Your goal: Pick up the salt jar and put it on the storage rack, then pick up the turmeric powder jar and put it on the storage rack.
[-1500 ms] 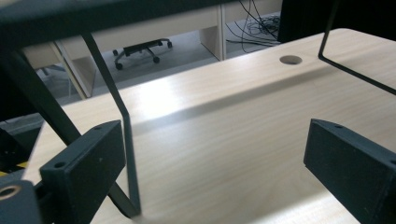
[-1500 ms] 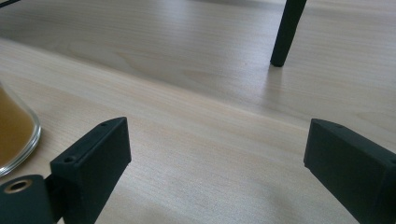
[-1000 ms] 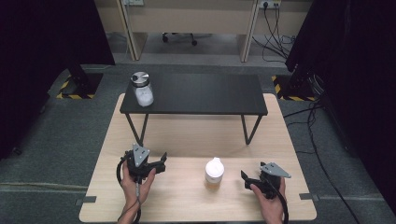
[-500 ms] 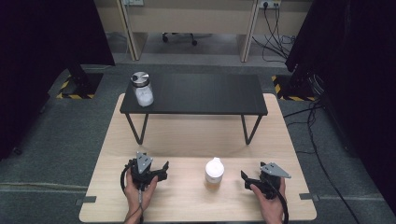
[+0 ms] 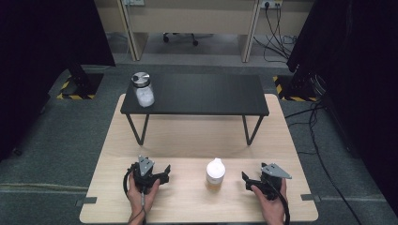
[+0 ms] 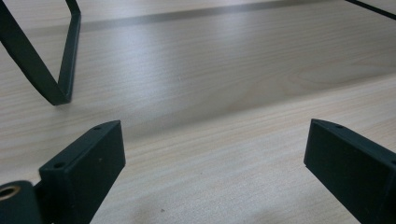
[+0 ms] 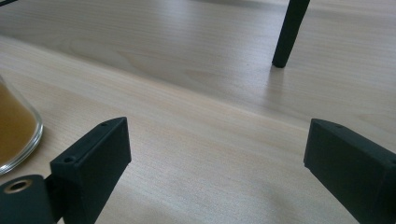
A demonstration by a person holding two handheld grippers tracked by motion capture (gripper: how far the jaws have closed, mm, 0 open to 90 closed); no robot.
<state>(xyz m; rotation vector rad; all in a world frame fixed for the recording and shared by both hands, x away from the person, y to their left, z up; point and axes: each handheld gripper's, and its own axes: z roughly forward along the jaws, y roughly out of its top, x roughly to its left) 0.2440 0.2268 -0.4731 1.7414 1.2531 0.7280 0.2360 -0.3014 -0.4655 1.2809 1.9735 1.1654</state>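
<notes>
Bottle (image 5: 215,174) with a white cap and amber contents stands upright on the wooden table (image 5: 187,206), between the two grippers and apart from both; it lies nearer the right one.

Largest first: the table is cut off at the bottom edge of the high view, along with the person's forearms. The black bench (image 5: 202,93) on it stands across the far half, its top hiding the table surface beneath. In the left gripper view, one bent bench leg (image 6: 51,74) appears at the upper left, cut off by the frame. In the right gripper view, a straight leg (image 7: 287,35) appears near the top, its upper end out of frame.

A glass jar (image 5: 142,89) with a metal lid stands on the bench's left end; its pale contents are too small to make out.

The left gripper (image 5: 159,172) rests low over the table, jaws wide apart with bare wood between them. The right gripper (image 5: 247,180) is likewise spread wide and empty. From above, the jaws are small and dark, so their gap reads better in the gripper views. The right gripper view catches a sliver of the bottle's glass base (image 7: 16,130) at its left edge, showing the amber fill that the cap partly hides from overhead.
</notes>
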